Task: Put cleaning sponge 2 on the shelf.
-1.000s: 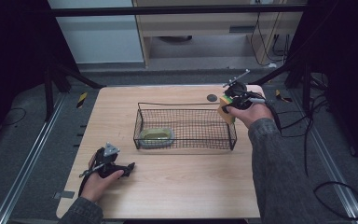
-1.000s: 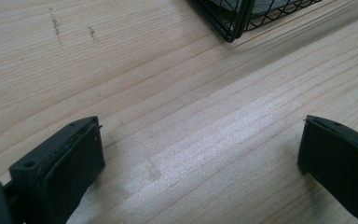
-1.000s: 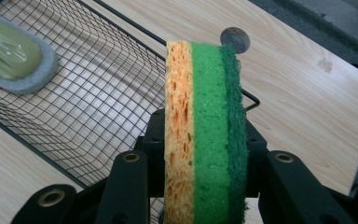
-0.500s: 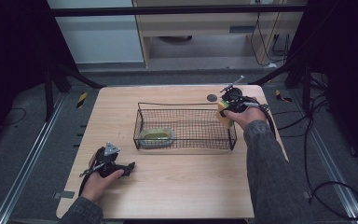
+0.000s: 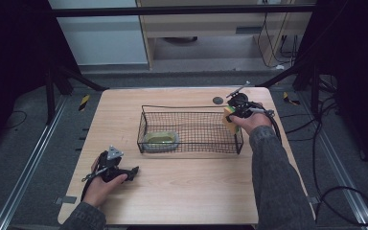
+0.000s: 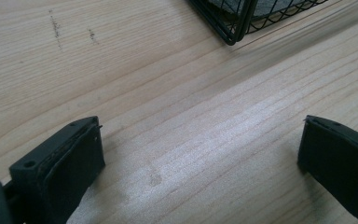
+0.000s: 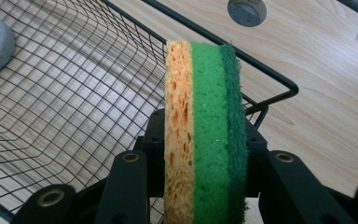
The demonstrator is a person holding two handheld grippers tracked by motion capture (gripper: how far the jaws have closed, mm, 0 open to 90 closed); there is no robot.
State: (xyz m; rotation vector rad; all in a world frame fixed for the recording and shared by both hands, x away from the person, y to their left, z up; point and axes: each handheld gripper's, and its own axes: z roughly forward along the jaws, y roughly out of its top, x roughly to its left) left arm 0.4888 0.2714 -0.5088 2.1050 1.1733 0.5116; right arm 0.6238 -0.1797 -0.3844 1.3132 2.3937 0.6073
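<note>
- Since a second ago the right gripper has sunk closer to the right end of the wire basket; left gripper unmoved.
- Right jaws clamped on a sponge standing on edge between them: orange layer at one pad, dark green scourer at the other, bright green between.
- Sponge pokes out ahead of the jaws, over the basket's corner rim.
- Left jaws stand wide apart, nothing between but bare table; basket corner ahead of them.
- Grey-rimmed dish lies in the basket, well off from the right jaws.
</note>
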